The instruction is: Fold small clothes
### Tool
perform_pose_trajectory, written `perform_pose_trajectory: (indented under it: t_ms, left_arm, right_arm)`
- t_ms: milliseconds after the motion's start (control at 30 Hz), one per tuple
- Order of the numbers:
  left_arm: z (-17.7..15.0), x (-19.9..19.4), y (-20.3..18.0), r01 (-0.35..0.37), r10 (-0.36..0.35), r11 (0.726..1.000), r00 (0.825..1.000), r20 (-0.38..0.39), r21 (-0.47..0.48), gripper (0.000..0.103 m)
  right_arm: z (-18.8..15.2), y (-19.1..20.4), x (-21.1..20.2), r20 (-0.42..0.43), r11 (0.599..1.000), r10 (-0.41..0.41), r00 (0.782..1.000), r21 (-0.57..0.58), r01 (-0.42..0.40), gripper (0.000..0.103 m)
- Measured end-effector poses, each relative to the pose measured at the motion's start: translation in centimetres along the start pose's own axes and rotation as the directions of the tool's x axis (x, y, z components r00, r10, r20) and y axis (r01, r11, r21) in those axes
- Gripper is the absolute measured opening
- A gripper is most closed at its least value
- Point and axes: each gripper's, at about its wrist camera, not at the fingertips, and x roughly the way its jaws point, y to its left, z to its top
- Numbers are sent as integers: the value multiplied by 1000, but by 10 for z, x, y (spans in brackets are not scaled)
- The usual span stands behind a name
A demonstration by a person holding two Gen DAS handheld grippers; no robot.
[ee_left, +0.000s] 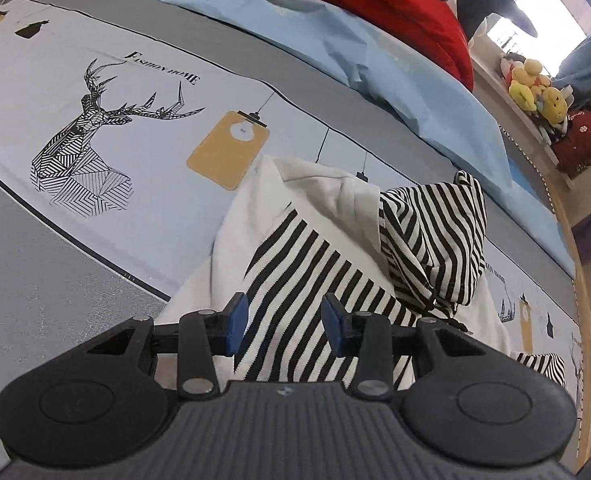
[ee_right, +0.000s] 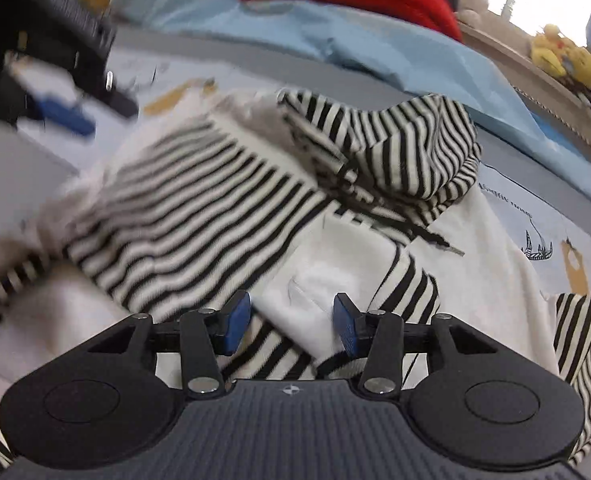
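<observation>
The hooded garment (ee_left: 295,264), white with black-and-white striped panels, lies on the bed (ee_left: 95,240) directly ahead of both pairs of tongs. Both striped sleeves are laid across the white body, so the sleeve folds appear done; the body fold and the hood (ee_right: 407,148) appear to remain.

The long axis of the garment runs from the left tongs (ee_left: 284,322) toward the right, hood end to the right. The hood sits ahead and to the right of the right tongs (ee_right: 292,326), bunched and not flattened.

Left tongs: spread, nothing pinched, striped sleeve below the gap. Right tongs: spread and not gripping, above the crossed sleeve.
</observation>
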Motion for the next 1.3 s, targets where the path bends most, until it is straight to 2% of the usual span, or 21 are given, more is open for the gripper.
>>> perform_pose_trajectory:
  t_ms: [67,133,200,300,367,433,500,533,600,700,767,800,833,967,1000,1033,1100,1167,1233,1267,1300]
  left_arm:
    - [0,0,-2,0,0,1000,1000,-4,18,44]
    - [0,1,-5,-1,1,999,1000,-5,43,44]
    - [-1,0,-8,-5,5,998,1000,-2,66,44]
    - [-2,-1,-12,-6,5,996,1000,3,87,44]
    - [-3,-1,-15,-1,1,996,1000,3,93,44]
    - [-5,0,-17,3,-3,995,1000,-1,98,44]
    - [-6,1,-18,5,-5,995,1000,-6,102,44]
    - [-6,3,-19,7,-6,995,1000,-9,103,44]
    - [-7,7,-20,5,-4,995,1000,-19,97,44]
    - [-9,13,-19,8,-5,997,999,-41,72,44]
    - [-11,17,-18,10,-7,998,998,-58,60,44]
    - [-12,19,-17,9,-6,999,998,-66,52,44]
    - [-13,22,-15,8,-5,999,997,-79,38,46]
    - [-14,39,6,-13,-1,996,987,-163,-87,46]
    - [-15,43,13,-29,6,992,983,-185,-122,46]
    - [-15,46,19,-44,15,989,979,-204,-142,46]
    - [-15,51,28,-72,33,984,973,-229,-162,43]
    - [-14,52,30,-82,44,984,971,-235,-156,43]
    - [-13,50,28,-97,64,985,972,-224,-141,42]
    - [-13,47,25,-100,72,986,975,-209,-131,42]
    - [-12,44,21,-93,69,989,978,-195,-115,43]
  right_arm:
    - [-3,-1,5,-20,999,-36,999,-16,36,44]
    - [-3,-11,4,-26,998,-44,999,41,45,22]
    - [-5,-26,0,-10,992,-25,1000,124,26,11]
    - [-6,-57,-18,45,951,-37,998,309,21,7]
    - [-12,-82,-36,86,896,-95,992,442,48,7]
    - [-27,-113,-54,88,792,-182,979,604,92,4]
    - [-48,-138,-62,32,675,-226,974,726,132,5]
    - [-61,-149,-62,-5,621,-229,973,769,150,5]
    - [-81,-162,-55,-80,548,-201,976,817,180,7]
    - [-99,-172,-47,-93,454,-139,986,879,146,11]
    - [-103,-174,-43,-62,427,-98,993,899,98,28]
    - [-103,-175,-39,-54,423,-72,996,903,80,47]
    - [-103,-176,-34,-60,423,-57,997,903,78,51]
    - [-103,-174,-26,-85,421,-35,996,902,92,51]
    - [-103,-175,-23,-92,419,-21,996,903,93,48]
    - [-104,-175,-20,-100,414,-12,995,905,96,37]
    - [-104,-176,-17,-117,418,-34,993,900,121,6]
    - [-94,-176,-29,-87,474,-92,992,872,120,3]
    - [-66,-167,-53,52,606,-180,982,793,69,3]
    - [-56,-163,-65,119,655,-202,972,754,44,3]
    - [-49,-160,-74,167,682,-220,961,731,29,3]
